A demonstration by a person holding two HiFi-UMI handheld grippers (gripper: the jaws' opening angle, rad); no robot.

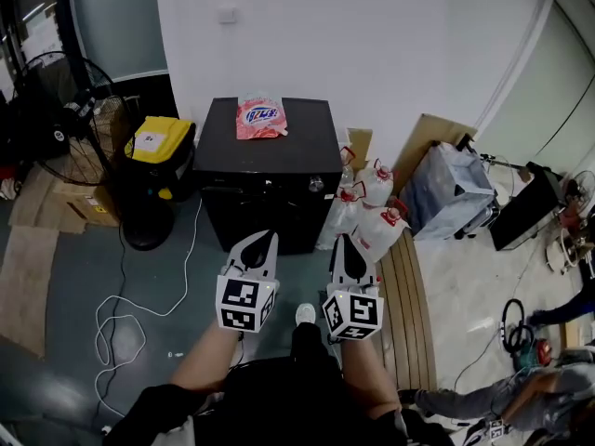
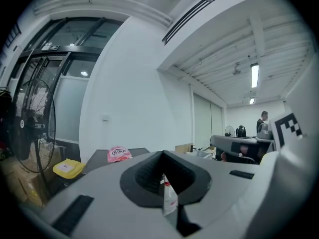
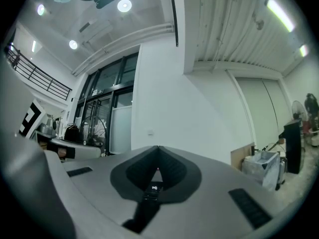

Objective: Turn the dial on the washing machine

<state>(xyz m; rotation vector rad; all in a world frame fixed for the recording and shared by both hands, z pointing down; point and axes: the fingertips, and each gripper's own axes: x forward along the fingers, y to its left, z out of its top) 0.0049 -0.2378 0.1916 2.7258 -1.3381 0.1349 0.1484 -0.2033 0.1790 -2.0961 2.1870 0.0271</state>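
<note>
The black washing machine (image 1: 270, 156) stands against the white wall, and its small silvery dial (image 1: 316, 184) sits at the right end of the front panel. Both grippers hover side by side in front of it, short of the panel and pointing at it. My left gripper (image 1: 271, 236) is shut with nothing in it, left of the dial. My right gripper (image 1: 342, 240) is also shut and empty, slightly right of the dial. In the left gripper view the jaw tips (image 2: 162, 153) meet. The right gripper view shows them closed (image 3: 158, 148) too, with a dark panel and a small lit display behind.
A pink bag (image 1: 261, 117) lies on the machine's top. A yellow-lidded box (image 1: 158, 142) and a standing fan (image 1: 65, 110) are to the left. White bags with red caps (image 1: 372, 212) lean at the machine's right. A white cable (image 1: 121, 295) trails on the floor.
</note>
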